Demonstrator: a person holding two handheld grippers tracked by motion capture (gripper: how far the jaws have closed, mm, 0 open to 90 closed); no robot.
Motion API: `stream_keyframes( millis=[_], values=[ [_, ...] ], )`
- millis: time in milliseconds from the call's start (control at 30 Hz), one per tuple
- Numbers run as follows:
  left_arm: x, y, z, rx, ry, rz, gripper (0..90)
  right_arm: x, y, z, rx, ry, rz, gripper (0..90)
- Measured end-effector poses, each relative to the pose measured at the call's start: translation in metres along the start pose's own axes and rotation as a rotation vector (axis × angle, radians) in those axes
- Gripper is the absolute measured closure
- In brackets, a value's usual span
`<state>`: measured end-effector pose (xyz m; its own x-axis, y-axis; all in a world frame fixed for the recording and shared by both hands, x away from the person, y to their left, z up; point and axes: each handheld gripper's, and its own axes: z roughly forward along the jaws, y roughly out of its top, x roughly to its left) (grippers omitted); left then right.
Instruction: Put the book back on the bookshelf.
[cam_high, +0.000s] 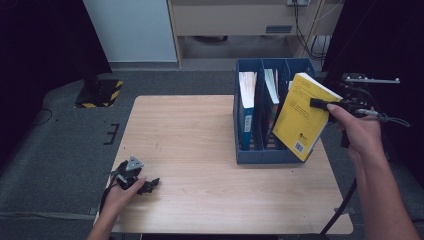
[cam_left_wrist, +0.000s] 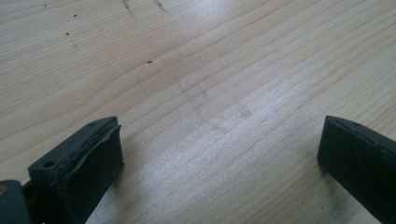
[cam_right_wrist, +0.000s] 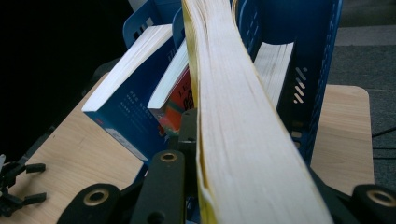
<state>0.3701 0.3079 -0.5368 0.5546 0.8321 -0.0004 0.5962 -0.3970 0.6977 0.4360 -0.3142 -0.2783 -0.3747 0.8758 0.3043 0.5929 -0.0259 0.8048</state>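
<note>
Right gripper (cam_high: 320, 104) is clamped on the yellow book (cam_high: 303, 116), jaws pinching its page edge near the top corner, and the book hangs tilted just in front of the blue file rack (cam_high: 262, 155), at its right-hand slot. Beyond those jaws, 2 other books stand in the rack: a blue book (cam_right_wrist: 125, 100) and an orange-covered one (cam_right_wrist: 180, 95). Left gripper (cam_high: 148, 185) rests low on the wooden table (cam_high: 200, 145), jaws spread wide with bare wood between them, well apart from the rack.

blue file rack (cam_high: 260, 155) on wooden table (cam_high: 200, 140)
</note>
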Motion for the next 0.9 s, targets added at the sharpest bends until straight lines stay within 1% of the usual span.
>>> stream_keyframes(
  millis=[200,267,500,733,900],
  values=[
    [0.000,0.000,0.000,0.000,0.000,0.000,0.0,0.003,0.003,0.003,-0.017,-0.028,-0.016,74.9],
    [0.000,0.000,0.000,0.000,0.001,0.003,0.0,0.004,0.005,0.004,-0.021,-0.033,-0.013,74.9],
    [0.000,0.000,0.000,0.000,0.001,0.004,0.0,0.013,0.011,0.012,-0.036,-0.049,-0.026,74.9],
    [0.000,0.000,0.000,0.000,0.000,0.005,0.0,0.021,0.013,0.023,-0.028,-0.063,-0.034,74.9],
    [0.000,0.000,0.000,0.000,0.000,0.005,0.0,0.020,0.015,0.029,-0.034,-0.079,-0.029,74.9]
  ],
)
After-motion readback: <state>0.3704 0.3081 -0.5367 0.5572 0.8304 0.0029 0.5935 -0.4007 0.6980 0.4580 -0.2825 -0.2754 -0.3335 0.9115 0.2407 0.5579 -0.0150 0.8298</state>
